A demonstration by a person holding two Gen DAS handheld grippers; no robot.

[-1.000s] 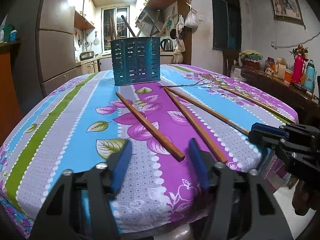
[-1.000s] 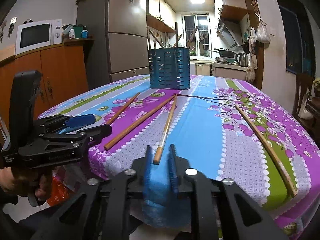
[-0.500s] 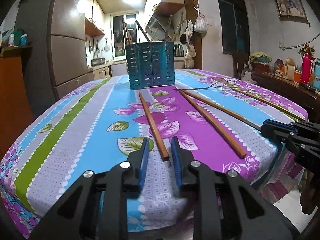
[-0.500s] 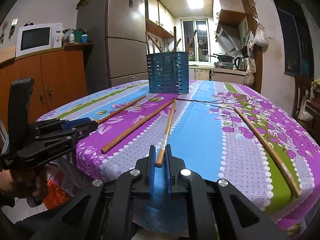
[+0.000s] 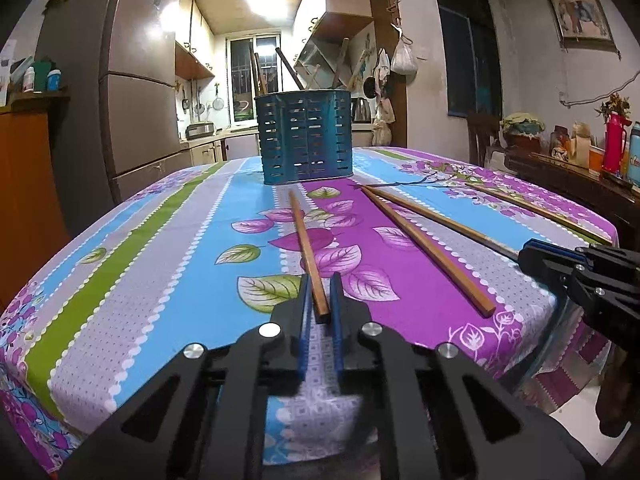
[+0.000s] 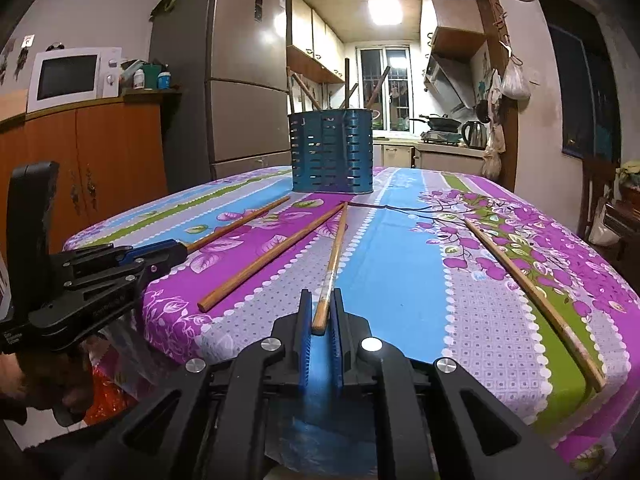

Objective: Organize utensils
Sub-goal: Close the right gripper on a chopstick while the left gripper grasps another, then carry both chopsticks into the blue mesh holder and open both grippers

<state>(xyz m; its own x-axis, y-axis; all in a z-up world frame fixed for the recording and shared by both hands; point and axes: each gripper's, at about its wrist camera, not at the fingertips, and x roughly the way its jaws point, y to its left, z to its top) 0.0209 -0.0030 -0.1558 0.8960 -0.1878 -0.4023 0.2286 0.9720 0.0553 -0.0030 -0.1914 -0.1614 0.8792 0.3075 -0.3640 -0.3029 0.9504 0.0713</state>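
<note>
Now L gripper (image 5: pixel 320 300), wide open 1 s ago, being closed on near end of leftmost chopstick (image 5: pixel 306 248); R gripper (image 6: pixel 322 316) being held pinched on third chopstick (image 6: pixel 334 260). Both lying on tablecloth (image 5: pixel 168 280); lift to blue holder (image 5: pixel 306 136) likely next.

Utensils in blue holder (image 5: pixel 306 138): lower parts hidden behind slotted wall, types unclear. Right gripper (image 5: pixel 528 254) cut by frame edge in left view, jaw state hidden there.

Bright ceiling lamp (image 6: pixel 385 11) glares on the fridge (image 6: pixel 240 76); corners vignette black; edges bend fisheye-style.
</note>
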